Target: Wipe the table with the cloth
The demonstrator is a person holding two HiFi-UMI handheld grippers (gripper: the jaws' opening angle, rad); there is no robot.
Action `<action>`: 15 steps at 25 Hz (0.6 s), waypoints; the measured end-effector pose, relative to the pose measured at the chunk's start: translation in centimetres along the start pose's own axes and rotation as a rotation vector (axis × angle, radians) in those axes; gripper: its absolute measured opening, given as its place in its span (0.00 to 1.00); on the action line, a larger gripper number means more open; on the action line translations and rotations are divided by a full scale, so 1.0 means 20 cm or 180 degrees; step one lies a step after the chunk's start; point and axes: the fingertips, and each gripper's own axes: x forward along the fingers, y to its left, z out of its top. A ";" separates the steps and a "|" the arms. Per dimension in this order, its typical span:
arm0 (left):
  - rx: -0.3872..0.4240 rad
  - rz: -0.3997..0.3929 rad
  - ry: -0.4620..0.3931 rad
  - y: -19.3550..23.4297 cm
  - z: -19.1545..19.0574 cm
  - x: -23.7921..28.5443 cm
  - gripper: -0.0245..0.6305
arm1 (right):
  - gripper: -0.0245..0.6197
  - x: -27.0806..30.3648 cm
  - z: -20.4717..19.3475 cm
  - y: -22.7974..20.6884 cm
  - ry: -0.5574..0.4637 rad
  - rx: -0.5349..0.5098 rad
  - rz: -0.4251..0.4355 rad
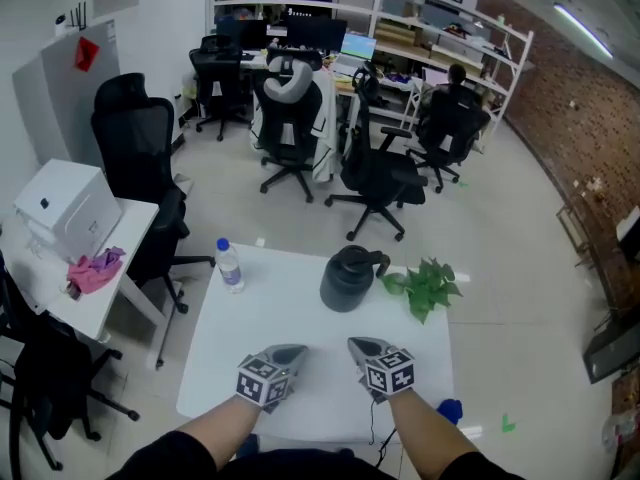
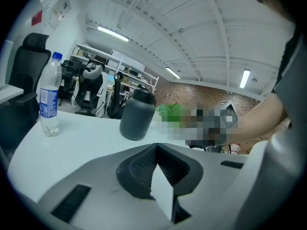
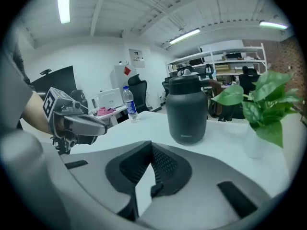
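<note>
The white table (image 1: 300, 318) lies in front of me in the head view. My left gripper (image 1: 296, 350) and right gripper (image 1: 356, 345) hover side by side over its near part, both shut with nothing between the jaws. The left gripper view has the left gripper's (image 2: 156, 145) pads meeting at their tips. In the right gripper view the right gripper (image 3: 151, 143) looks the same, with the left gripper (image 3: 79, 123) off to its left. A crumpled pink cloth (image 1: 95, 270) lies on a side desk (image 1: 120, 268) to the left, away from both grippers.
A water bottle (image 1: 230, 266), a dark lidded jug (image 1: 350, 280) and a small potted plant (image 1: 428, 288) stand along the table's far side. A white box (image 1: 68, 206) sits on the side desk. Black office chairs (image 1: 150, 168) stand beyond. Something blue (image 1: 450, 409) shows below the table's right front corner.
</note>
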 end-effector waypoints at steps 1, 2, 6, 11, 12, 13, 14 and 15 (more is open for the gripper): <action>0.0044 0.0001 -0.0031 0.00 0.01 0.01 0.04 | 0.05 0.01 -0.01 0.00 -0.0030 0.0053 0.0028; 0.0068 0.0003 -0.0055 0.00 0.02 0.02 0.04 | 0.05 0.02 -0.01 0.00 -0.0060 0.0109 0.0043; 0.0042 0.0013 -0.0056 0.02 0.02 0.06 0.04 | 0.04 0.01 -0.03 -0.05 -0.0106 0.0230 0.0010; -0.0010 0.0004 -0.0051 0.02 0.03 0.09 0.04 | 0.04 -0.01 -0.05 -0.11 -0.0061 0.0229 -0.0076; -0.0017 -0.0002 -0.0055 0.02 0.03 0.09 0.04 | 0.04 -0.01 -0.05 -0.11 -0.0048 0.0220 -0.0081; -0.0021 -0.0009 -0.0056 0.02 0.03 0.10 0.04 | 0.04 -0.01 -0.05 -0.12 -0.0038 0.0213 -0.0084; -0.0023 -0.0013 -0.0052 0.02 0.03 0.11 0.04 | 0.04 -0.01 -0.06 -0.13 -0.0029 0.0208 -0.0085; -0.0024 -0.0015 -0.0047 0.02 0.03 0.11 0.04 | 0.04 -0.01 -0.06 -0.13 -0.0022 0.0205 -0.0087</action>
